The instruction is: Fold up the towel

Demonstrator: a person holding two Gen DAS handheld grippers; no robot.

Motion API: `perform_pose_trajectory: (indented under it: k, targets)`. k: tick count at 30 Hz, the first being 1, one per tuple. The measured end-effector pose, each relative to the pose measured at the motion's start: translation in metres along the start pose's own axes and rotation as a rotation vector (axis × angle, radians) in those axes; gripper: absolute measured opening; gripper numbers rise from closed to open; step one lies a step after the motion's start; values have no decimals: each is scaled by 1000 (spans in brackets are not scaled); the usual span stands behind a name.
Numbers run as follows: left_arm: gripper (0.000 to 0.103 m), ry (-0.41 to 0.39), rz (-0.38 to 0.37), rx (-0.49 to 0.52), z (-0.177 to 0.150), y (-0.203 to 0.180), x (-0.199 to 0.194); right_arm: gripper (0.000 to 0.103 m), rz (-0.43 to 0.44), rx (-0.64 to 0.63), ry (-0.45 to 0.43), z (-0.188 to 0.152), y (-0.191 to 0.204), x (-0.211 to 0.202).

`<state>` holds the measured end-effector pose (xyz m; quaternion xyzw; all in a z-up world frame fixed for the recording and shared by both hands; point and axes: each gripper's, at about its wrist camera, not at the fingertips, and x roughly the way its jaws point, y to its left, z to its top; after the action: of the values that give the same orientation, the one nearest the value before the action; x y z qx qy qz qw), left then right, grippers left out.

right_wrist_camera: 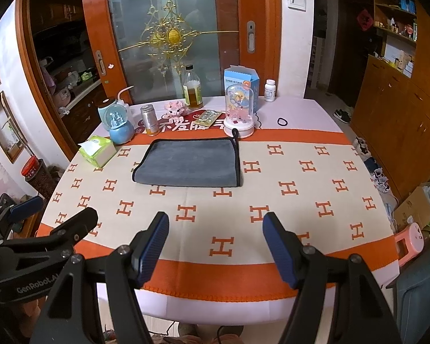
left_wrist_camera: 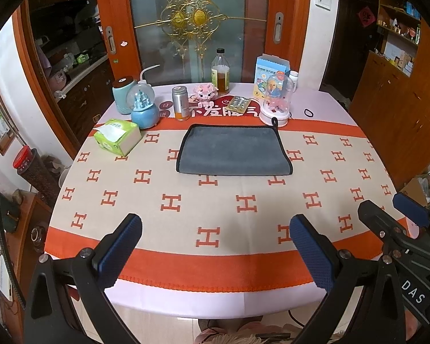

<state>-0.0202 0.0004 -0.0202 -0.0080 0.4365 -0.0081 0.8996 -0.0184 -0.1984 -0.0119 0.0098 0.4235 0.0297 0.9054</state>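
A grey towel (left_wrist_camera: 232, 150) with black trim lies flat, folded into a rectangle, on the far half of the table; its hanging loop sticks up at the far right corner. It also shows in the right wrist view (right_wrist_camera: 189, 162). My left gripper (left_wrist_camera: 215, 249) is open and empty, held above the table's near edge, well short of the towel. My right gripper (right_wrist_camera: 215, 246) is open and empty, also above the near edge. The right gripper shows at the right of the left wrist view (left_wrist_camera: 392, 212); the left gripper shows at the left of the right wrist view (right_wrist_camera: 54, 212).
The table wears a cream cloth (left_wrist_camera: 215, 200) with orange H marks. Behind the towel stand a tissue pack (left_wrist_camera: 117, 136), a snow globe (left_wrist_camera: 143, 109), a can (left_wrist_camera: 181, 103), a bottle (left_wrist_camera: 220, 71), a glass dome toy (left_wrist_camera: 275, 100) and a pill blister (left_wrist_camera: 239, 103). A hair tie (left_wrist_camera: 309, 112) lies far right.
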Motion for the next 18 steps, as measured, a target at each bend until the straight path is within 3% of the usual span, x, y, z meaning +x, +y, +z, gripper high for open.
perform_pose_trajectory:
  k: [18]
  targets:
    - [102, 0, 2, 0, 0, 3, -2, 68, 3, -1, -3, -1, 3, -1]
